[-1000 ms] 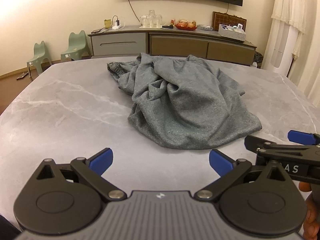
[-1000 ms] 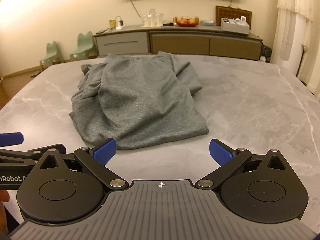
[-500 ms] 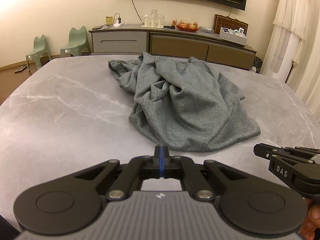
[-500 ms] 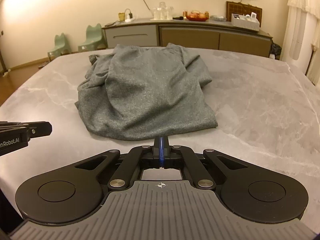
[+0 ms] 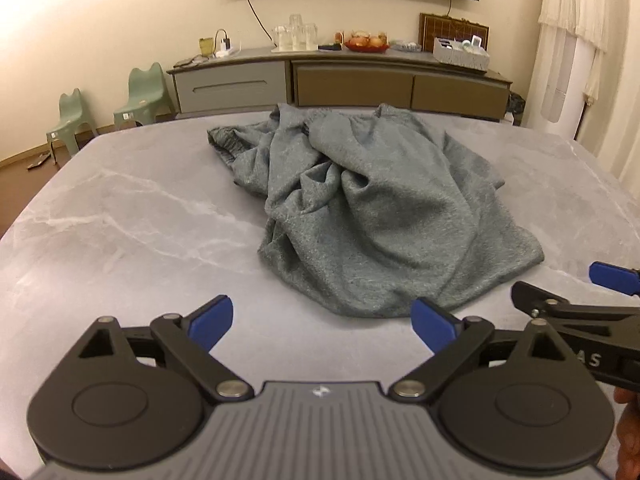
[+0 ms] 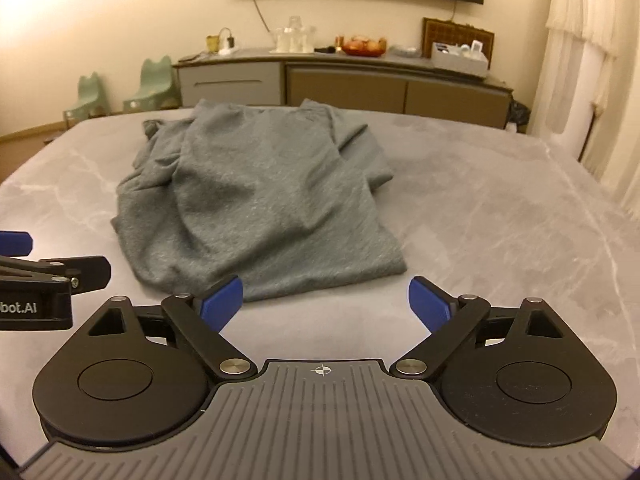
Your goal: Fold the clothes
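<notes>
- Grey garment (image 5: 376, 216) lies crumpled in a heap on the middle of the marble table (image 5: 120, 216). It is bunched and creased on its left side, smoother on its right, with an elastic-looking band at the far end and the near hem facing the grippers. Its shape and place match those of half a second and a second ago, so nothing has yet touched it.
- Left gripper (image 5: 322, 320) now has its blue fingers (image 5: 212, 320) spread wide. Half a second ago they were pressed together, and a second ago spread again. It holds nothing and hovers just short of the near hem.
- Right gripper (image 6: 325, 300) made the same close-and-reopen. Its blue fingers (image 6: 428, 300) are spread apart and empty, near the hem's right corner.
- Both tools sit side by side, each visible at the edge of the other's view.
- My reading: that paired snap was a check or signal, not a grasp. Folding has not begun, and the likely first job is pinching the near hem corners to spread the heap flat.
</notes>
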Motion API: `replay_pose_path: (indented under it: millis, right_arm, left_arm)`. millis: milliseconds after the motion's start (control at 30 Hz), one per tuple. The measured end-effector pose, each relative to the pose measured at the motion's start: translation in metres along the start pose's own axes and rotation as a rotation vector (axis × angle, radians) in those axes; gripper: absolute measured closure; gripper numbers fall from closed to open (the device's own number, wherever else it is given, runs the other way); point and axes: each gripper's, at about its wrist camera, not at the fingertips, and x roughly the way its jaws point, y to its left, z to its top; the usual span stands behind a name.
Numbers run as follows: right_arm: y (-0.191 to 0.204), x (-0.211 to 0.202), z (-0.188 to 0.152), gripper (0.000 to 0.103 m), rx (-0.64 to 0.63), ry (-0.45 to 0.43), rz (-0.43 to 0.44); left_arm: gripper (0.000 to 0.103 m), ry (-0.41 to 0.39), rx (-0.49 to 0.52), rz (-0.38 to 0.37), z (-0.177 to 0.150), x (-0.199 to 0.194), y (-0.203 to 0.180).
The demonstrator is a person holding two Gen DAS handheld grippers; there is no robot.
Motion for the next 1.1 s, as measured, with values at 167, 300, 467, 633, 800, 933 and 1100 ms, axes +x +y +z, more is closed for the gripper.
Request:
replay_pose_path:
  millis: [167,300,467,633,800,933,1100]
  right_arm:
    - [0.002,0.015,0.003,0.009,0.005,0.019,0.009]
    - [0.013,0.038,0.013,0.008,0.002,0.015,0.022]
    - [0.039,0.069,0.022,0.03,-0.064,0.043,0.07]
    - [0.043,0.074,0.033,0.101,-0.078,0.012,0.091]
    - [0.018,0.027,0.069,0.102,0.052,-0.145,0.101]
    - [-0.013,-0.054,0.105,0.102,0.156,-0.344,0.106]
    - [-0.026,-0.116,0.098,0.101,0.167,-0.465,0.076]
  left_arm:
    - [0.002,0.015,0.001,-0.014,0.012,0.019,0.013]
    - [0.001,0.028,-0.014,-0.039,0.026,0.036,0.03]
    - [0.0,0.023,-0.073,-0.068,0.035,0.053,0.054]
    - [0.0,0.053,-0.213,-0.151,0.038,0.058,0.081]
    - [0.0,0.03,-0.284,-0.206,0.044,0.048,0.097]
    - [0.0,0.019,-0.309,-0.213,0.046,0.043,0.104]
    - [0.0,0.027,-0.327,-0.212,0.048,0.043,0.11]
